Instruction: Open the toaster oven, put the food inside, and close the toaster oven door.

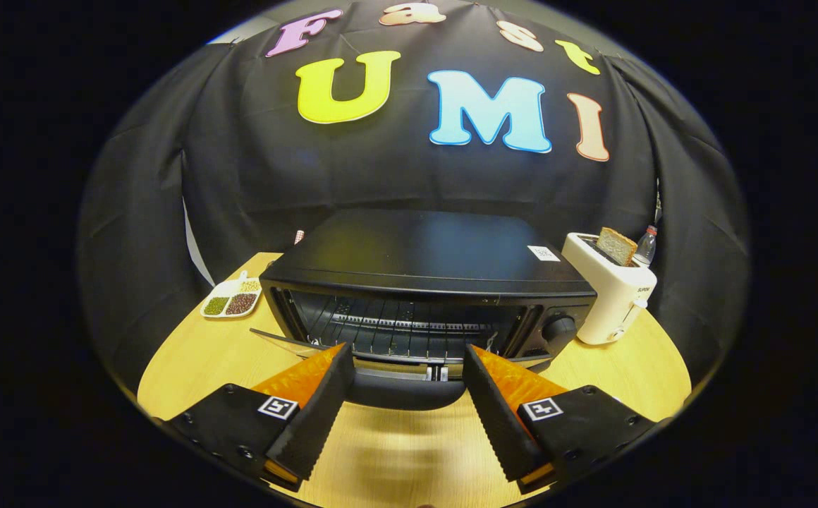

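Note:
A black toaster oven stands on the wooden table just ahead of my fingers. Its glass door is folded down flat toward me, and the dark door handle lies between my fingertips. The wire rack inside the cavity shows bare. My gripper is open, its fingers spread on either side of the handle with nothing pressed between them. Control knobs sit on the oven's right front.
A white pop-up toaster holding a slice of bread stands right of the oven, with a bottle behind it. A divided white dish of beans lies left of the oven. Black cloth walls the booth.

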The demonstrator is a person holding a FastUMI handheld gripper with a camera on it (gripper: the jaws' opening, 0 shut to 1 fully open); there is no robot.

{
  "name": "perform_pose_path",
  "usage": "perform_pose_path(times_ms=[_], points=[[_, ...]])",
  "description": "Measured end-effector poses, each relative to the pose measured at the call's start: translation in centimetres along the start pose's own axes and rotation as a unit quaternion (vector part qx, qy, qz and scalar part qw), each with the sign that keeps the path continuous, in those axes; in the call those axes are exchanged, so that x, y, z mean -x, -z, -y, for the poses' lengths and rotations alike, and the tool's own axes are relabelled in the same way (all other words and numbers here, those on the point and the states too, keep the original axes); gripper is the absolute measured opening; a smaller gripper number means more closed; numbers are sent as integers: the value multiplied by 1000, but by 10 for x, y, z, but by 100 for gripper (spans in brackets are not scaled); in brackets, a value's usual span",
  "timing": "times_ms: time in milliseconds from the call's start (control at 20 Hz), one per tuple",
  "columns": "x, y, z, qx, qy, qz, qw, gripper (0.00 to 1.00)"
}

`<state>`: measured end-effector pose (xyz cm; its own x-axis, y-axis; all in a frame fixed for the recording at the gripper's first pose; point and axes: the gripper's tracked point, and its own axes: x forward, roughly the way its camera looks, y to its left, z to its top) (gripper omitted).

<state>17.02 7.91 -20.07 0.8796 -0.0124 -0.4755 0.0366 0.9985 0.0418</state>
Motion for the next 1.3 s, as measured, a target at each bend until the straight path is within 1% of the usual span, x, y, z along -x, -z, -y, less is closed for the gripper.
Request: perform_pose_path(times_ms=[150,400,550,650,700,750,850,1050,1150,1300], points=[[4,4,0,3,-2,-8,1000,99],[22,39,-3,17,-6,-42,999,99],[25,63,-7,54,-14,-74,996,98],[24,90,-7,42,-26,-111,993,99],[26,109,-7,27,-28,-146,989,100],[27,124,-4,9,-25,-179,984,99],[30,147,9,-24,-13,-206,978,98],[39,148,29,-10,-5,-203,979,98],[47,145,35,-1,-12,-200,980,98],[60,140,49,28,-21,-197,980,98]])
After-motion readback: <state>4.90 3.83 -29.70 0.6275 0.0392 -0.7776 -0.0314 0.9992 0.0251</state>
